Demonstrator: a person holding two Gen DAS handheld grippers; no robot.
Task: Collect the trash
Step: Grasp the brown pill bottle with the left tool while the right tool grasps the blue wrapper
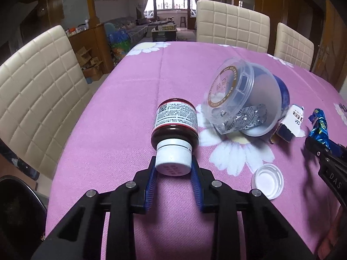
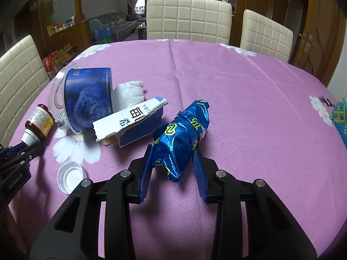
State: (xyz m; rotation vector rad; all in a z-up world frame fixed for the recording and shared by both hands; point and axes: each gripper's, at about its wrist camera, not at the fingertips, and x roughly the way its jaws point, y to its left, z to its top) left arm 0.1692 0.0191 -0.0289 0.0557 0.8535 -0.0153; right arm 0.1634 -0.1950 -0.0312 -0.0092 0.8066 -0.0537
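A dark brown medicine bottle with a white cap lies on the pink tablecloth. My left gripper is shut on its cap, a blue pad on each side. In the right wrist view the same bottle shows at the far left, with the left gripper on it. My right gripper is shut on a crumpled blue foil wrapper. That wrapper and the right gripper sit at the right edge of the left wrist view.
A clear tub lies tipped over with foil blister packs inside. A torn white and blue carton and a wad of tissue lie beside it. A loose white lid rests near the front. Cream chairs ring the table.
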